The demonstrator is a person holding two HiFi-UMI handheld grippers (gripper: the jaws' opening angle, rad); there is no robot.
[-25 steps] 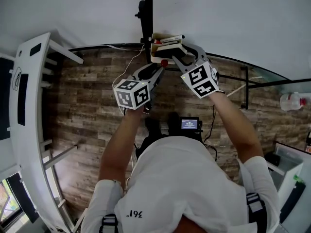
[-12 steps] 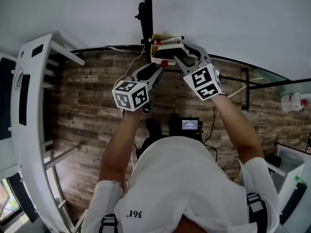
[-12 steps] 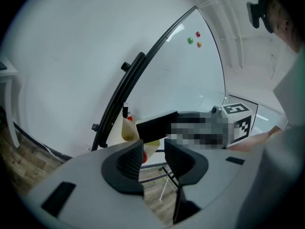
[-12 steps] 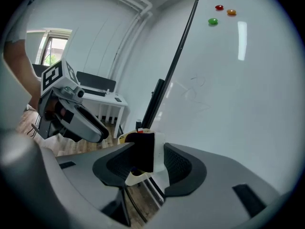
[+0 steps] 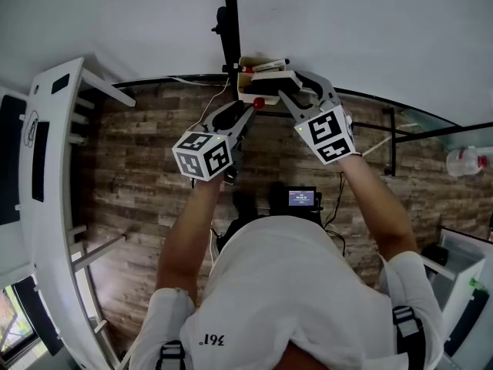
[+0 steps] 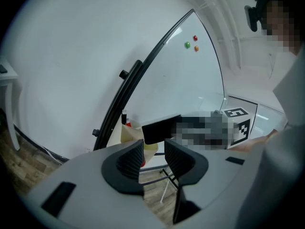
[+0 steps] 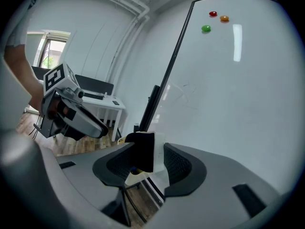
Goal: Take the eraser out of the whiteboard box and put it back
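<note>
The cream whiteboard box (image 5: pixel 254 89) hangs on the whiteboard's dark frame, with markers in it. My right gripper (image 5: pixel 286 85) is shut on the eraser (image 5: pixel 271 75), a black block with a white side, held just above the box's right end. In the right gripper view the eraser (image 7: pixel 145 150) stands upright between the jaws of the right gripper (image 7: pixel 150 163), with the box (image 7: pixel 121 140) behind. My left gripper (image 5: pixel 248 112) hovers below the box, open. In the left gripper view the left gripper (image 6: pixel 153 159) has nothing between its jaws, and the box (image 6: pixel 129 135) and eraser (image 6: pixel 161 129) lie ahead.
The whiteboard (image 7: pixel 224 94) carries three small magnets (image 7: pixel 213 14) near its top. A red knob (image 5: pixel 259 102) sits under the box. A white desk (image 5: pixel 46 176) stands at the left. A bottle (image 5: pixel 462 160) lies on the wooden floor at right.
The right gripper has risen slightly with the eraser in its jaws. The left gripper has barely shifted.
</note>
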